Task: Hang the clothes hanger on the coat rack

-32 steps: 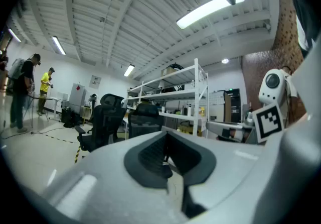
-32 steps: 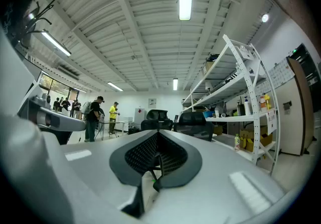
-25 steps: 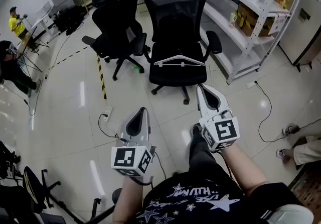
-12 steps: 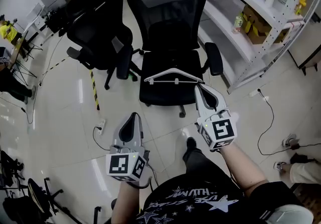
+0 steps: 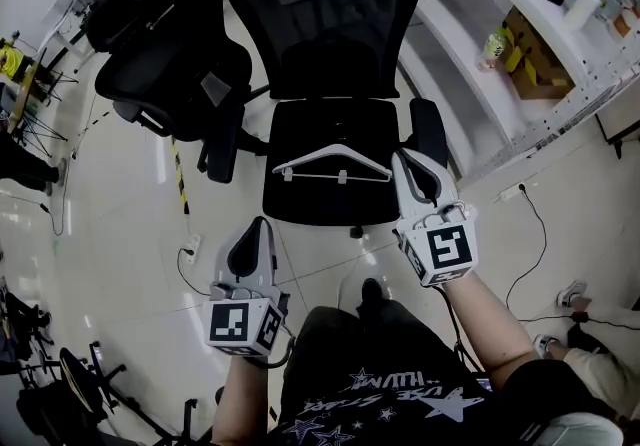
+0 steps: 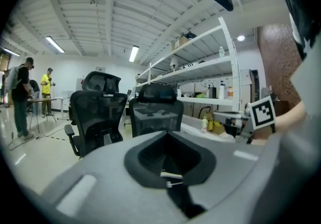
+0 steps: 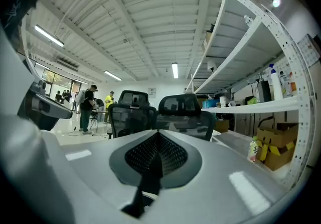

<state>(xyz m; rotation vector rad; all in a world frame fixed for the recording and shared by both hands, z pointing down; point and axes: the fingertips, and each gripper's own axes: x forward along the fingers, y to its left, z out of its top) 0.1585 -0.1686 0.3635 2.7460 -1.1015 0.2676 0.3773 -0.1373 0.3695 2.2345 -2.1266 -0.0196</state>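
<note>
A white clothes hanger [image 5: 332,162] lies flat on the seat of a black mesh office chair [image 5: 325,44]. My right gripper [image 5: 403,156] is shut and empty, its tip close beside the hanger's right end and the chair's armrest; I cannot tell whether it touches. My left gripper [image 5: 262,224] is also shut and holds nothing, over the floor short of the seat's front left corner. In the left gripper view the left gripper [image 6: 168,132] points at the chairs. The right gripper [image 7: 158,132] looks level at the same chairs in its own view. No coat rack shows.
A second black chair [image 5: 165,69] stands left of the first. White metal shelving [image 5: 545,84] with boxes and bottles runs along the right. A power strip [image 5: 190,249], cables and striped floor tape [image 5: 180,179] lie on the tiles. People stand far left [image 6: 20,97].
Both grippers have come forward towards the chair with the hanger, which now fills more of the head view. The right gripper's tip has reached the hanger's right end. Both stay shut.
</note>
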